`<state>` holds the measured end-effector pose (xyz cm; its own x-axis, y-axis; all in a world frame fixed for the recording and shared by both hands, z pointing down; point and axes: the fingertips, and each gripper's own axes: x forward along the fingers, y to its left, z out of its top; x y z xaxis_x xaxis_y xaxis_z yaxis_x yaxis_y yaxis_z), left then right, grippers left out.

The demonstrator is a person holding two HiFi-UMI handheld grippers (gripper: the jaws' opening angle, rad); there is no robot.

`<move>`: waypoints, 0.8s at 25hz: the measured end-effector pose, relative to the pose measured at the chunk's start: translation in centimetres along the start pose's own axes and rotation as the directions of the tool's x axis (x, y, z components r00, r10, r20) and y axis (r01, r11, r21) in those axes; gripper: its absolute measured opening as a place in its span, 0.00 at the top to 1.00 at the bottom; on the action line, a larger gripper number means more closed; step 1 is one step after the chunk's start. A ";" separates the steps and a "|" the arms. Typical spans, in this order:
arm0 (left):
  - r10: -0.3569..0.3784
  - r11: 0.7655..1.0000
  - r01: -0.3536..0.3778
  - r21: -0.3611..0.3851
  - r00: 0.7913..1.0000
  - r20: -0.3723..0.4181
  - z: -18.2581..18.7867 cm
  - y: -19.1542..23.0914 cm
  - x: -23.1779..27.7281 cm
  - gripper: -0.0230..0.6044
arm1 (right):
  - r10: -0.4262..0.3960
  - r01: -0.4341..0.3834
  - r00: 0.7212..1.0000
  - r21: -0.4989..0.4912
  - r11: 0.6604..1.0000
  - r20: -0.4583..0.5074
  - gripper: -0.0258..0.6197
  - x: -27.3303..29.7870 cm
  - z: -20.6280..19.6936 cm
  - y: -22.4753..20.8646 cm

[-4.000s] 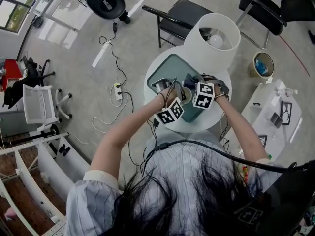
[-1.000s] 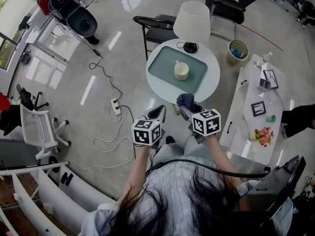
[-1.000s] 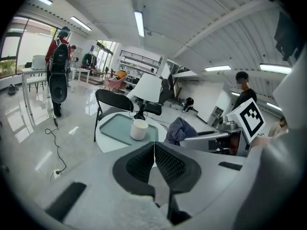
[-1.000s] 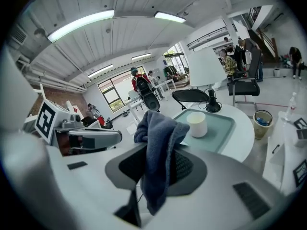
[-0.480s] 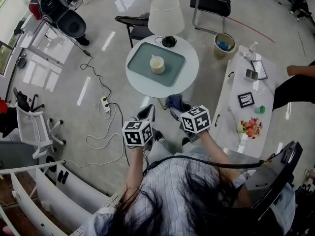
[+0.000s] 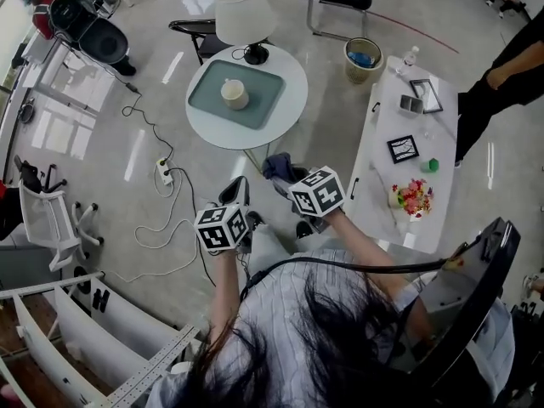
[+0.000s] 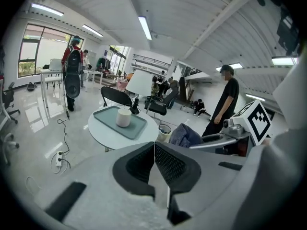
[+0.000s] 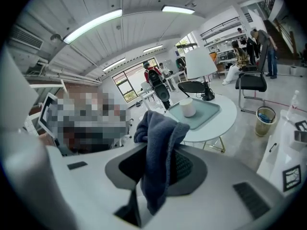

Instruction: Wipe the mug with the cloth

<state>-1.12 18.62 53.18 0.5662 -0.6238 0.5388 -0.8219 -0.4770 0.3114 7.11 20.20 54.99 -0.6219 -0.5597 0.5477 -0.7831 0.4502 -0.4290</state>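
Head view: mug (image 6: 235,93) stands on tray (image 6: 259,109) on round surface (image 6: 287,75), beside lamp (image 6: 240,11), well ahead of both grippers. Left gripper (image 7: 154,147) has its fingers pressed together, empty; right gripper (image 8: 154,153) pinches the cloth (image 8: 160,128).

The mug (image 6: 235,93) is cream, the tray (image 6: 259,113) under it pale grey-green, the round table (image 6: 289,79) white. At the tray's twelve o'clock, the lamp (image 6: 245,11) has a white shade. The cloth (image 6: 277,167) is dark slate blue. The left gripper (image 7: 154,163) and right gripper (image 8: 160,167) are light grey with black cross-hatched pads and black-and-white square-marked cubes. The shirt (image 6: 280,313) is pale blue, finely striped.
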 end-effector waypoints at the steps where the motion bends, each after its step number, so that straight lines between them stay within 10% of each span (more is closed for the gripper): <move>1: 0.005 1.000 -0.005 -0.004 1.000 0.003 -0.2 -0.1 -0.2 0.93 | 0.005 -0.005 1.000 -0.005 1.000 -0.003 0.79 -0.2 -0.2 0.2; 20: 0.056 0.998 -0.057 0.009 0.998 0.040 -0.5 -1.0 -1.5 0.93 | 0.045 -0.044 0.999 -0.052 0.998 0.015 0.79 -1.3 -0.5 0.8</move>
<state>-1.21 20.35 52.47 0.5210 -0.6738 0.5240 -0.8521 -0.4465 0.2731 7.33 21.64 54.32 -0.6562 -0.5493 0.5173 -0.7537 0.5098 -0.4148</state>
